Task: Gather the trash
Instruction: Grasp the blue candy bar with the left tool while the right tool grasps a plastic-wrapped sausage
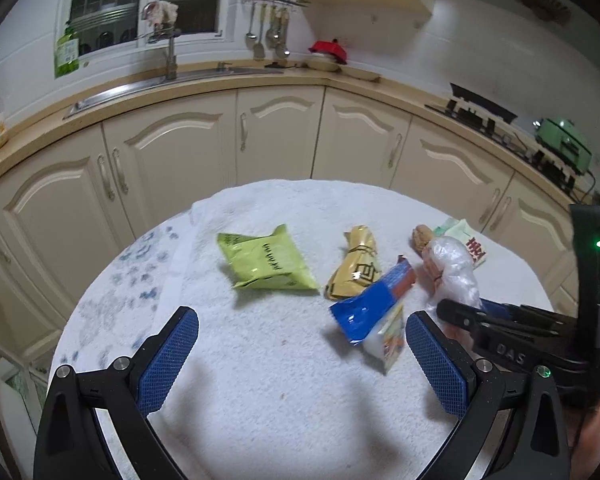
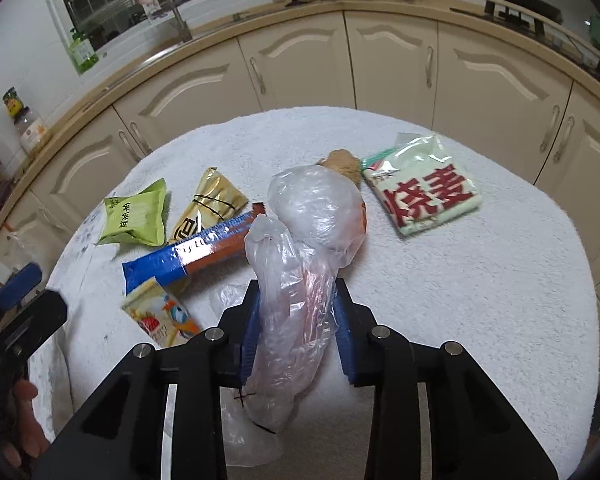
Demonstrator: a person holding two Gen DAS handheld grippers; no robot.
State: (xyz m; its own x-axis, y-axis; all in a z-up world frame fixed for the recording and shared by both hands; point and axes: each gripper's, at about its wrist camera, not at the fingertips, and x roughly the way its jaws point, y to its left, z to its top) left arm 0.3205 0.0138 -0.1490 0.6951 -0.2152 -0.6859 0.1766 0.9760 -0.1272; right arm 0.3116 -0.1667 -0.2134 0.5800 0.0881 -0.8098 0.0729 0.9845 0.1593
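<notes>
My right tool (image 2: pixel 296 332) pinches the soft, slippery, crumpled clear plastic bag (image 2: pixel 300 264) at its bunched middle, light enough to lift off the bench (image 2: pixel 480 300), while my left tool (image 1: pixel 300 356) stands spread and empty.

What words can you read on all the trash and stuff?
"DAS": on the right gripper.
"烧麦": big red characters on the white packet.
Green packet: dark characters, too blurred to read.
Gold wrapper: one large character, unclear.
Blue wrapper and cartoon packet: print unreadable.
</notes>
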